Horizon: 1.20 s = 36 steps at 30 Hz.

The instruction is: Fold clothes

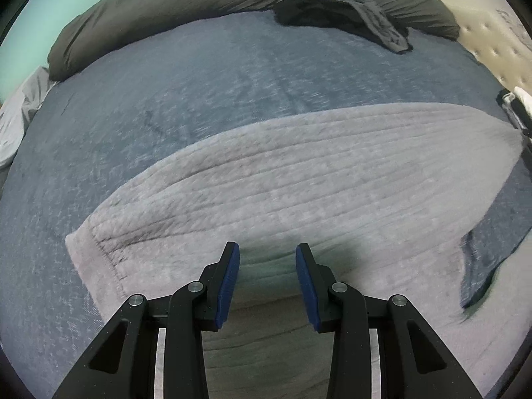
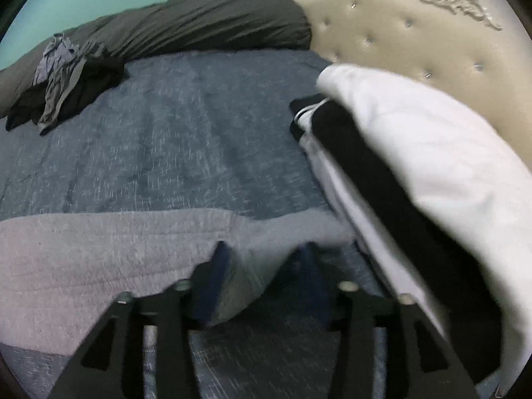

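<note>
Our left tongs (image 1: 267,259) stand open with nothing between the blue pads (image 1: 229,282), poised just over the near part of the grey ribbed garment (image 1: 299,173). Our right tongs (image 2: 266,266) are blurred; the jaws stand apart with a peak of the same grey cloth rising between them, but we cannot tell whether they have hold of it.

The garment lies spread flat on the bed (image 1: 199,83), long side across our view, its stitched hem (image 1: 106,259) toward the left. We judge it soft, thick and limp, light enough for 1 tong per end, with a fuzzy surface that should not slip. It will sag wherever unsupported, so we would pinch at the hem corners or along an edge, taking both layers if it is already doubled. Whether this flat lie is a laid-out start or a half-made fold, the pictures do not settle.

Counted: 2 tongs, 1 grey garment, 1 crumpled heap of dark clothes (image 2: 66,89) far off by the 1 long dark pillow (image 2: 199,20), and 1 stack of white and black folded cloth (image 2: 415,173) at the right.
</note>
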Motion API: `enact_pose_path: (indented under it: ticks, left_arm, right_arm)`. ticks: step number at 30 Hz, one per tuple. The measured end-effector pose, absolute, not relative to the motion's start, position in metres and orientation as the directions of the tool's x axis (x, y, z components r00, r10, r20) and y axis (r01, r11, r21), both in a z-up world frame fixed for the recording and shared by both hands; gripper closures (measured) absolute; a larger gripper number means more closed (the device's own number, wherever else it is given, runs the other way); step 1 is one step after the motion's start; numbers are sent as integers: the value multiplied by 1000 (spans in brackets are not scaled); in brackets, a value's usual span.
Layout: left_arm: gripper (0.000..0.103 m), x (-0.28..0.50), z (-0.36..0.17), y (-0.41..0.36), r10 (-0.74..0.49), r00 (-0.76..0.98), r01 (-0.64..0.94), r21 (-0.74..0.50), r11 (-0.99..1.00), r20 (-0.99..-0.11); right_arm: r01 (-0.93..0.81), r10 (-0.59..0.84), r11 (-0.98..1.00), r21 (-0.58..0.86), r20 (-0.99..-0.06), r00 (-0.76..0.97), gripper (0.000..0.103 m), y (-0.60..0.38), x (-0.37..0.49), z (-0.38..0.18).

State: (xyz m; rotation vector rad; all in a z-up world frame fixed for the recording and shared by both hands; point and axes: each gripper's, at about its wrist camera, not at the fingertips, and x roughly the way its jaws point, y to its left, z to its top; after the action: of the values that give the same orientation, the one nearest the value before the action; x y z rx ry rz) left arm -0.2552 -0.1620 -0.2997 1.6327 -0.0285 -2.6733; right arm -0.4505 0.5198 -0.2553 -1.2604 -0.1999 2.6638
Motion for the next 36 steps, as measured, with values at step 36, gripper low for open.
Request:
enact_pose_path:
  ticks: [36]
  left_arm:
    - [58,-272,-294,-107,88,-471,-92,-51,-994,-878]
  right_arm:
    - [-63,132,-991,-118,-791,-597,47,512,-484,-250]
